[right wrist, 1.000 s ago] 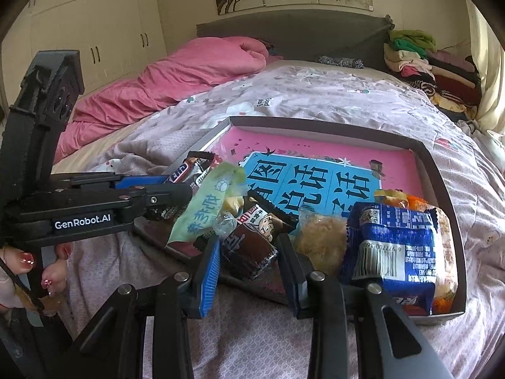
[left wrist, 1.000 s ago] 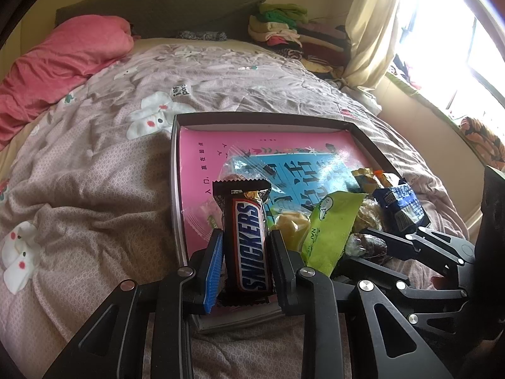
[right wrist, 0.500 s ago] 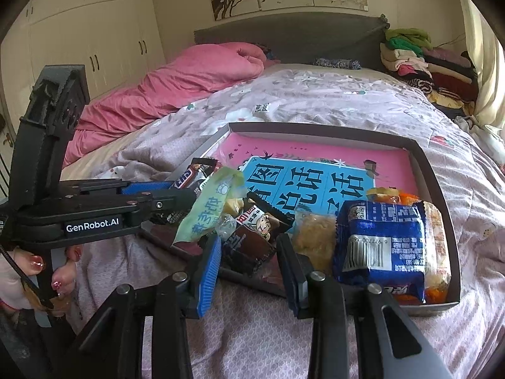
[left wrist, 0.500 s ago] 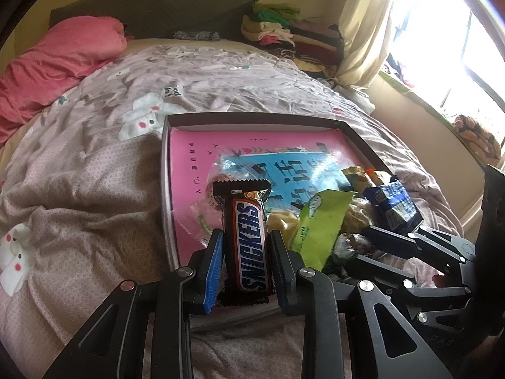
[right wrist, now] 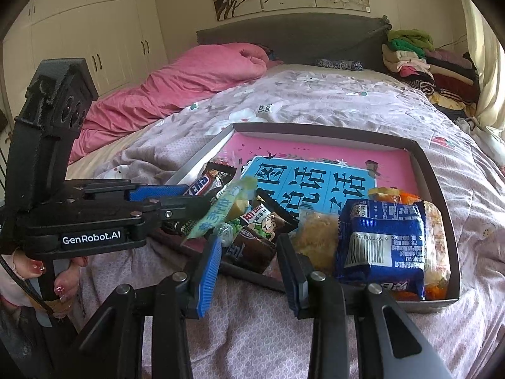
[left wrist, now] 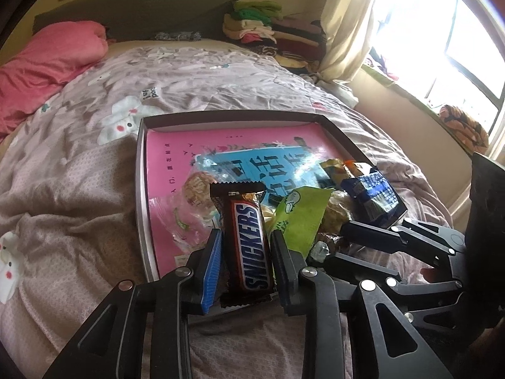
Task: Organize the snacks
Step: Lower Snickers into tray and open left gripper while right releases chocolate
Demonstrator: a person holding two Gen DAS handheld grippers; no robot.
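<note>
A shallow box lid with a pink and blue printed floor lies on the bed and holds several snacks. My left gripper is shut on a Snickers bar over the lid's near left corner; the bar also shows in the right wrist view. My right gripper is open around a brown snack packet at the lid's near edge. A green packet, a blue packet and orange packets lie in the lid.
The lid rests on a rumpled grey-pink quilt. A pink duvet lies at the far left by the headboard. Folded clothes are stacked at the far right. A window is on the right.
Both grippers have drawn back a little from the lid. The left still holds the Snickers bar. The right jaws stay open around the brown packet.
</note>
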